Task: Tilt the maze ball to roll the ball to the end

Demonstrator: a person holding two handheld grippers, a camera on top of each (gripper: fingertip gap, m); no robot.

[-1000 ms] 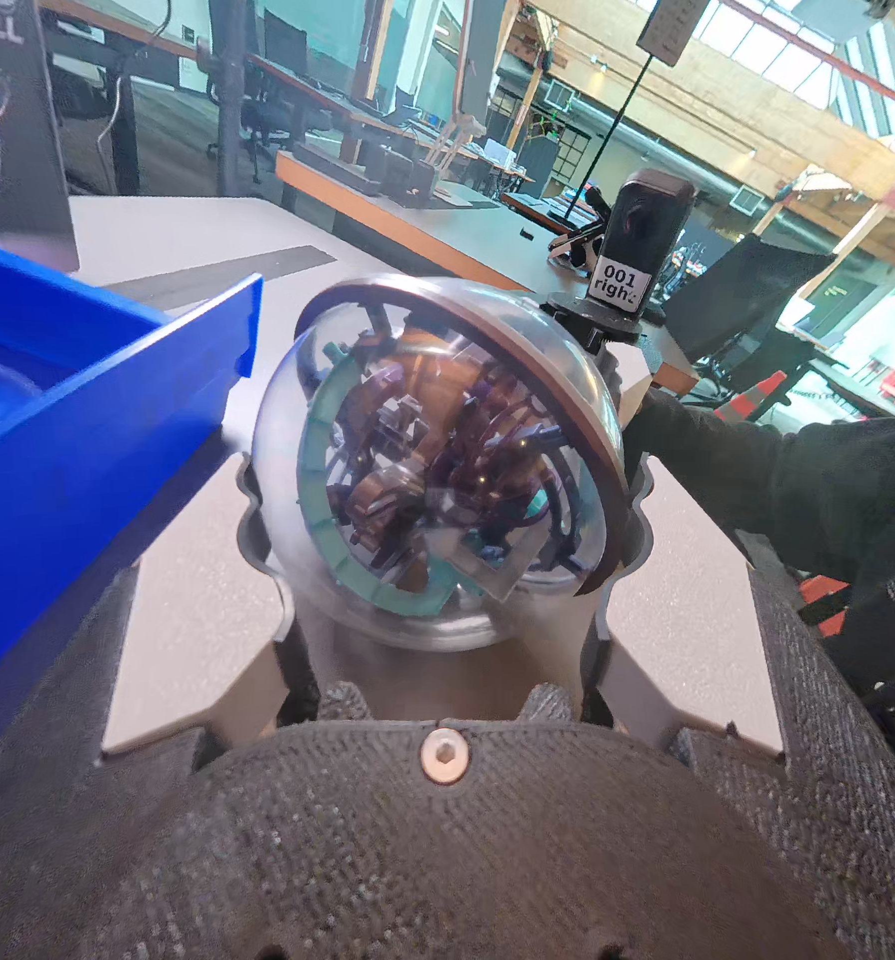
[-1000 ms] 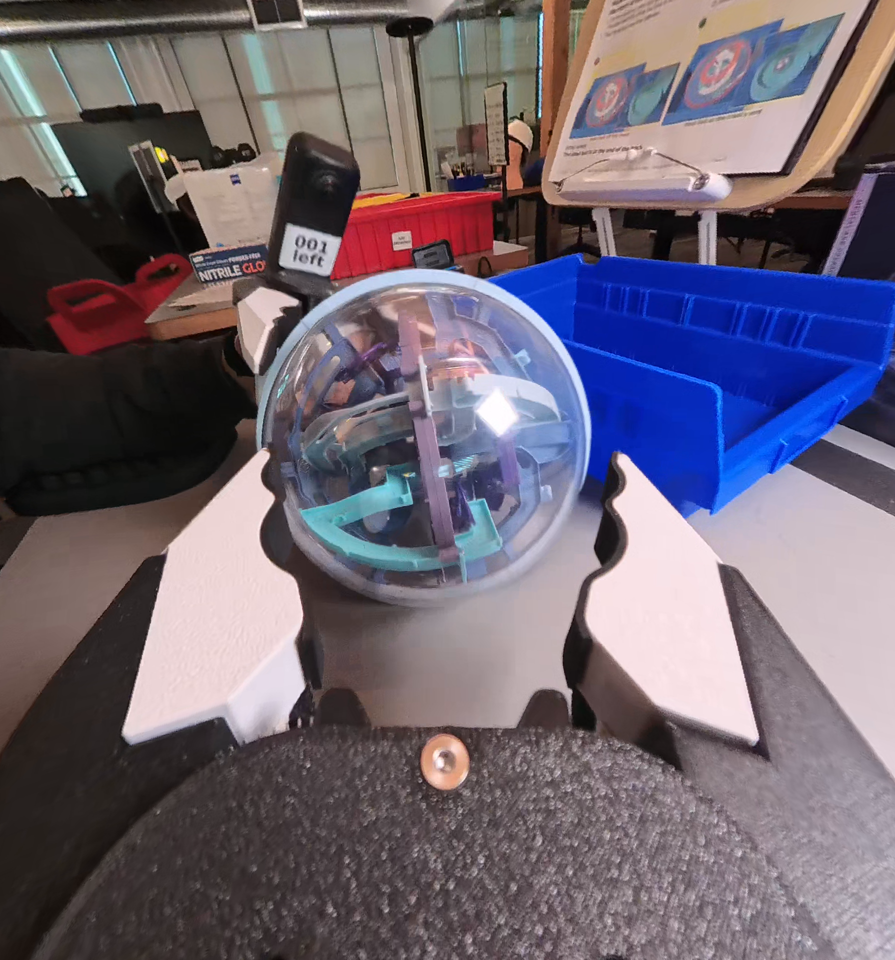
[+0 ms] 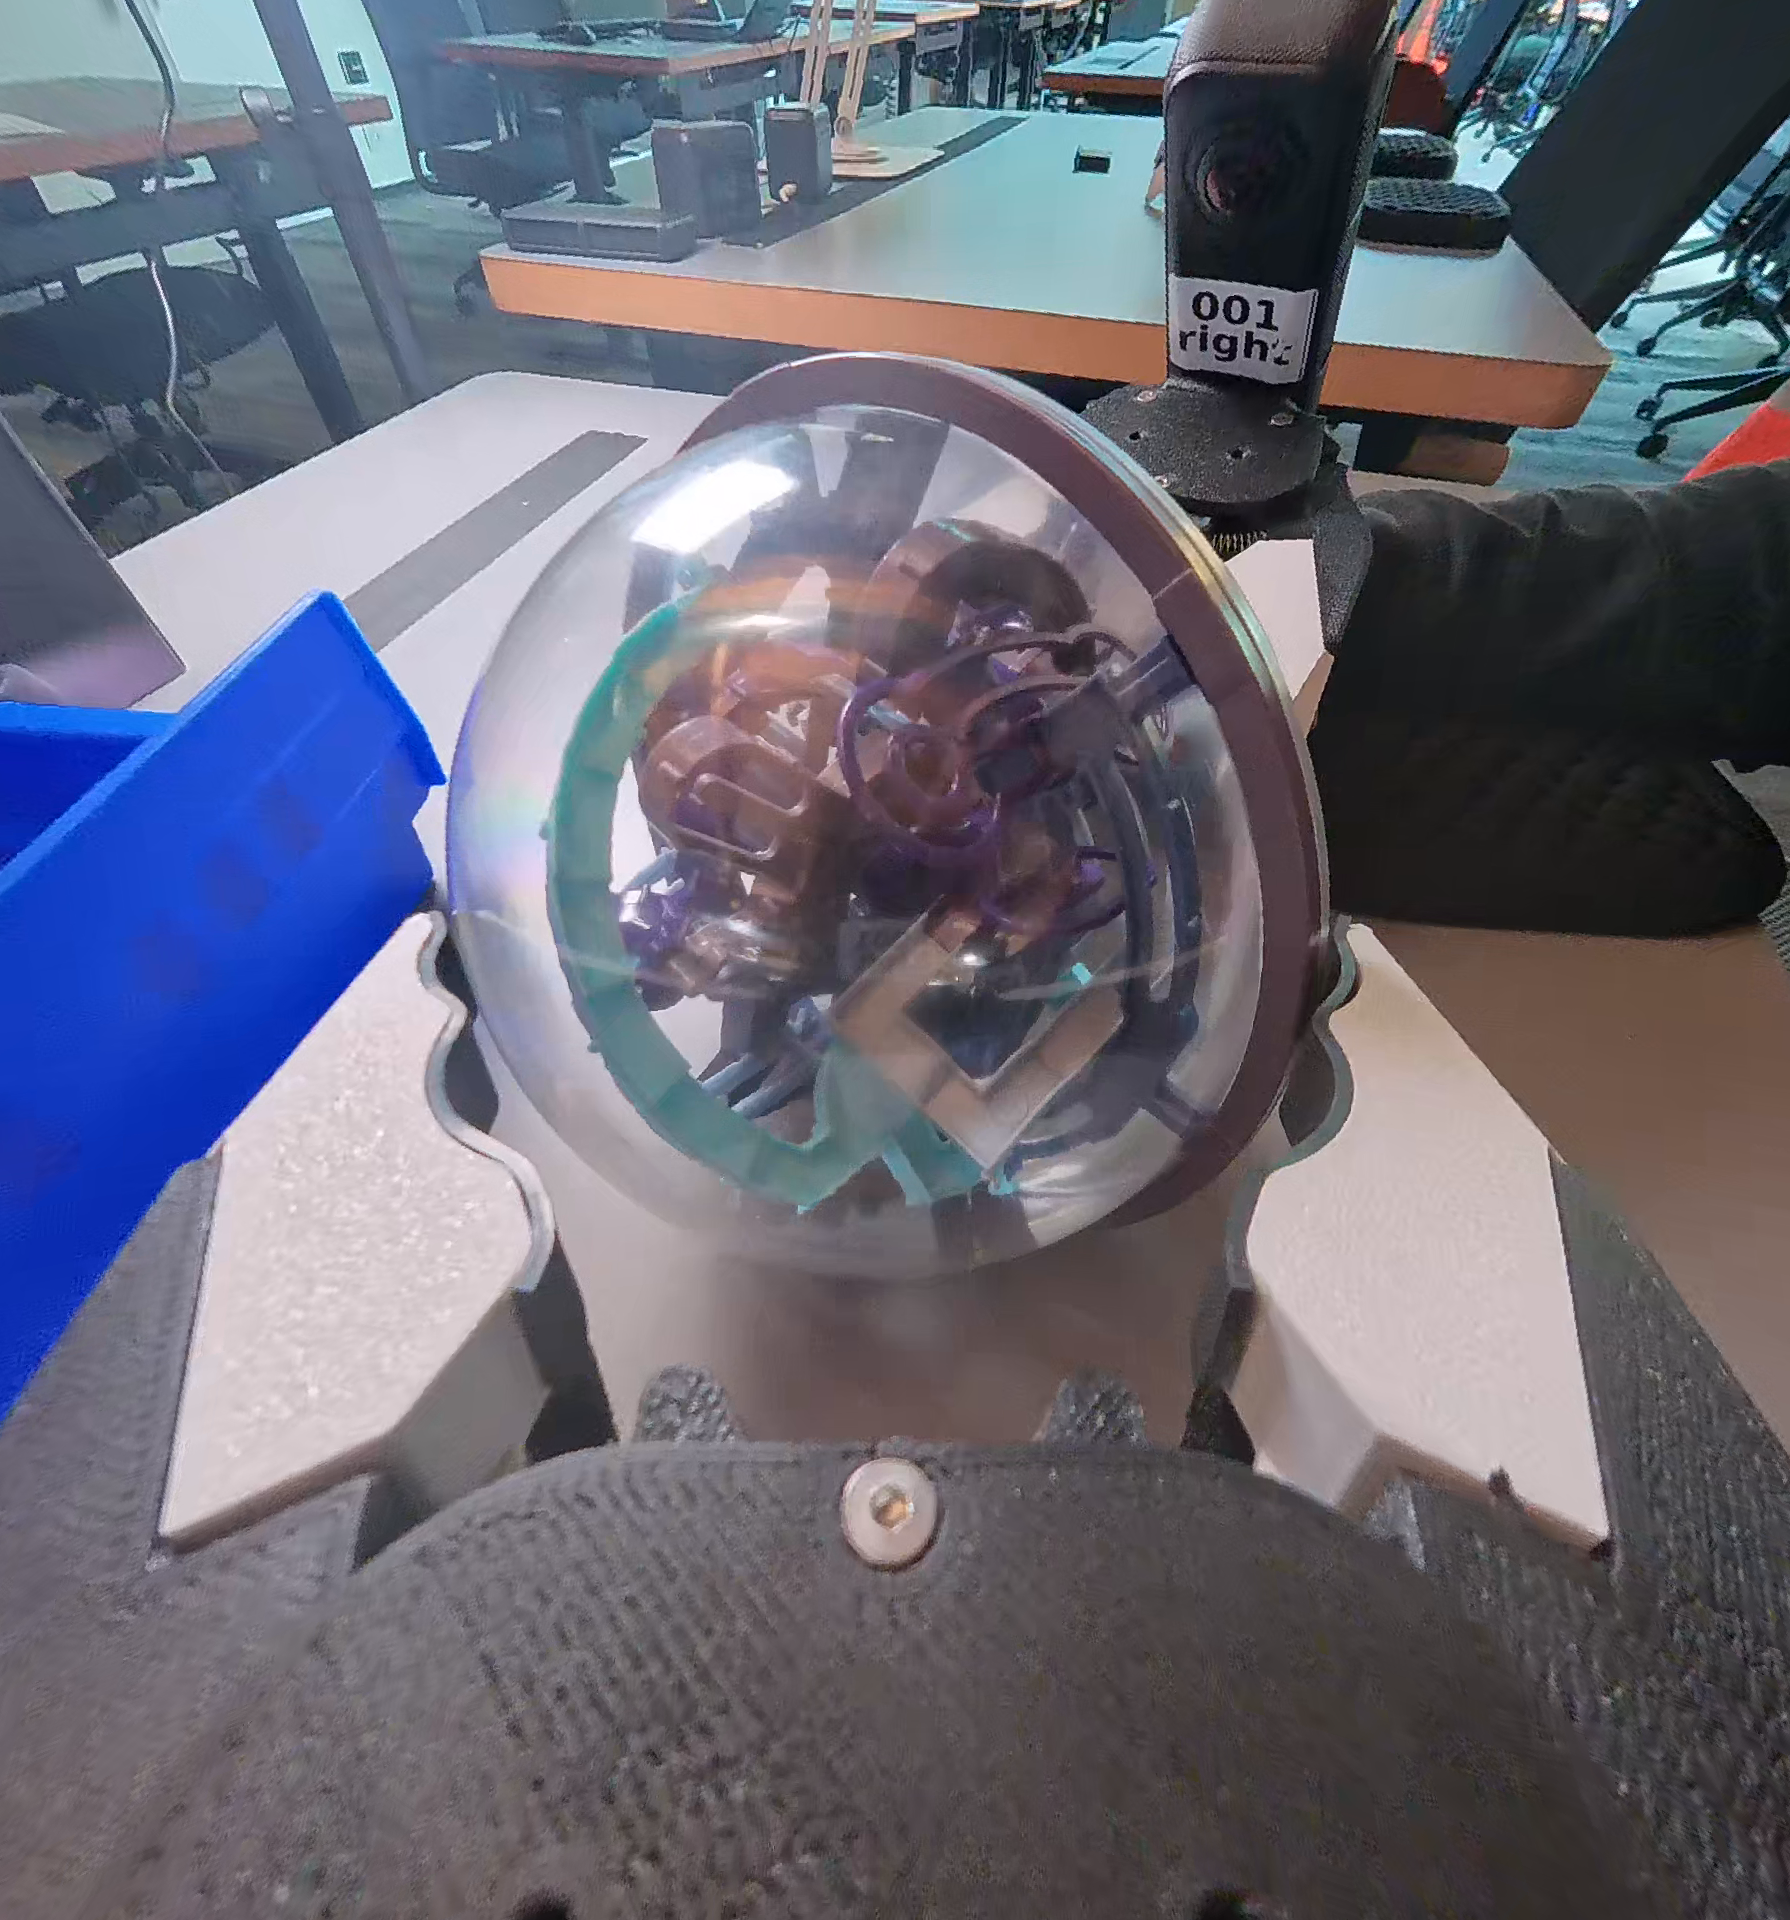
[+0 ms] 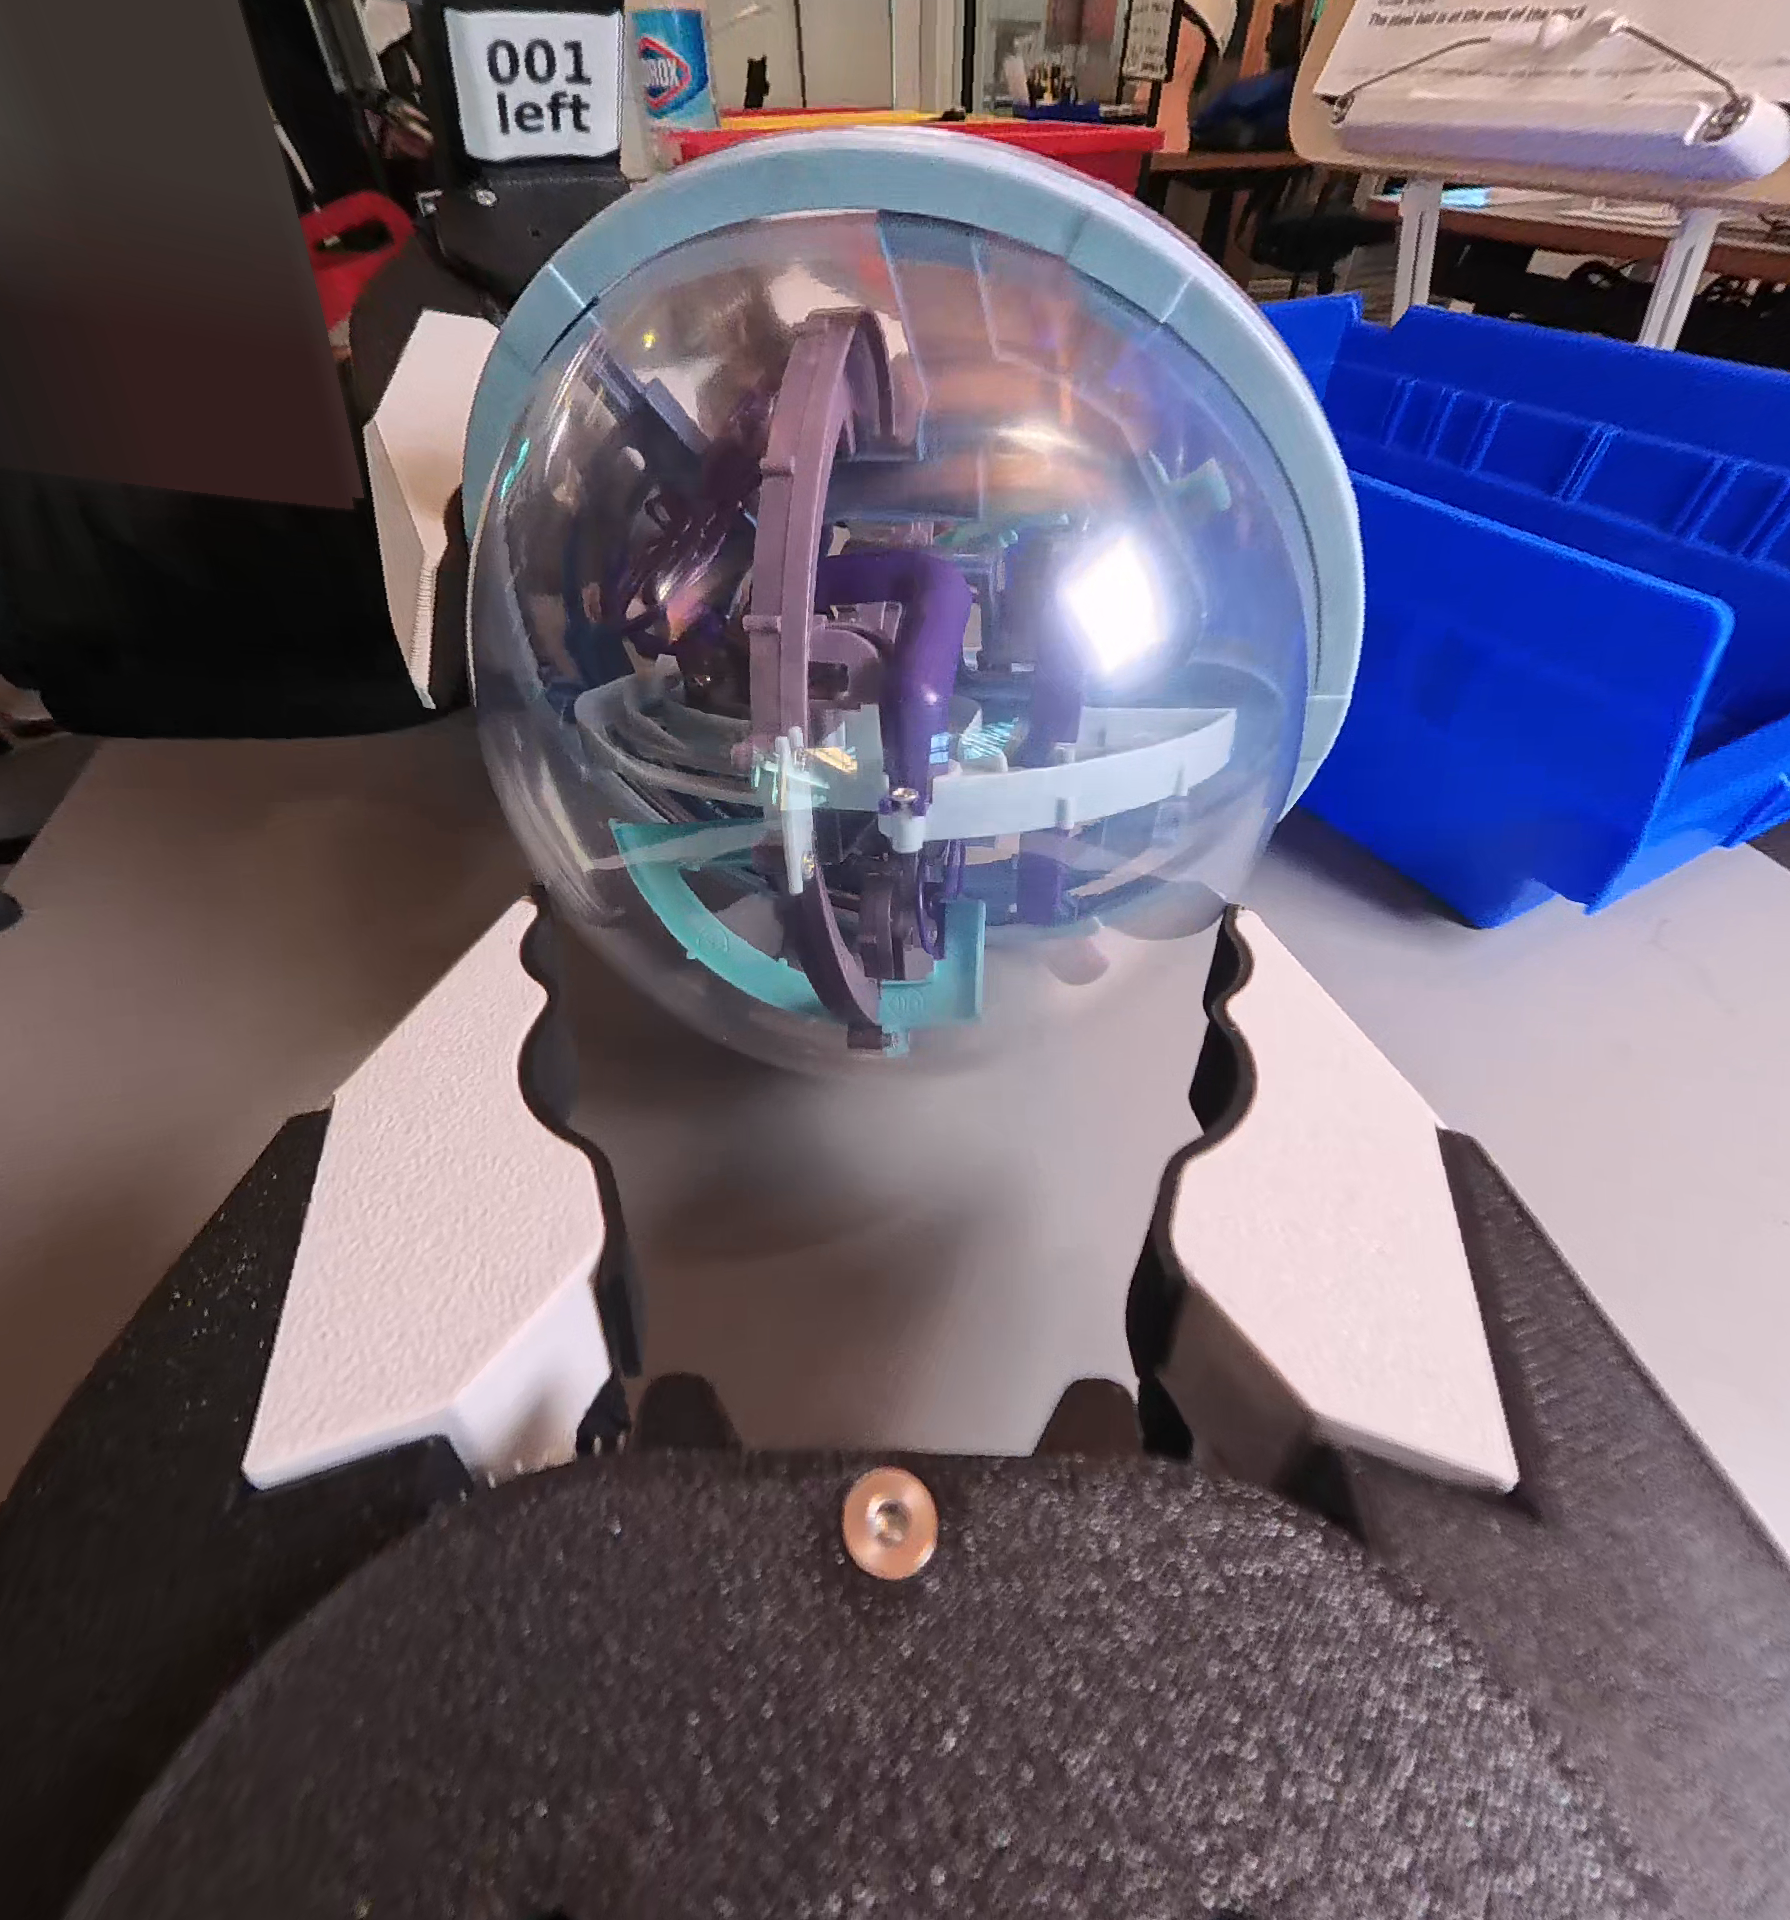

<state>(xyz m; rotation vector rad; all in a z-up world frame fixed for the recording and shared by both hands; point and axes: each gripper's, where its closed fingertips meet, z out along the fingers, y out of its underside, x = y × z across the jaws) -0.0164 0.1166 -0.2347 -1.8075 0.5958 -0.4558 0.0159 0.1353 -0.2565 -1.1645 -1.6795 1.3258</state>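
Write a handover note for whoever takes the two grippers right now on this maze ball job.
Left gripper: fingers against both sides of the clear plastic maze ball.
Right gripper: opposite side, fingertips against its lower shell.
Maze ball sits over the grey table, beside the blue plastic bin.
Done: both grippers are on it.
Left: tilting; I cannot spot the small ball inside, so find it first.

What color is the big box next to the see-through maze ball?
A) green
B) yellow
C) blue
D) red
C: the open box sitting on the table beside the maze ball is bright blue, and the left wrist view shows it blue too.
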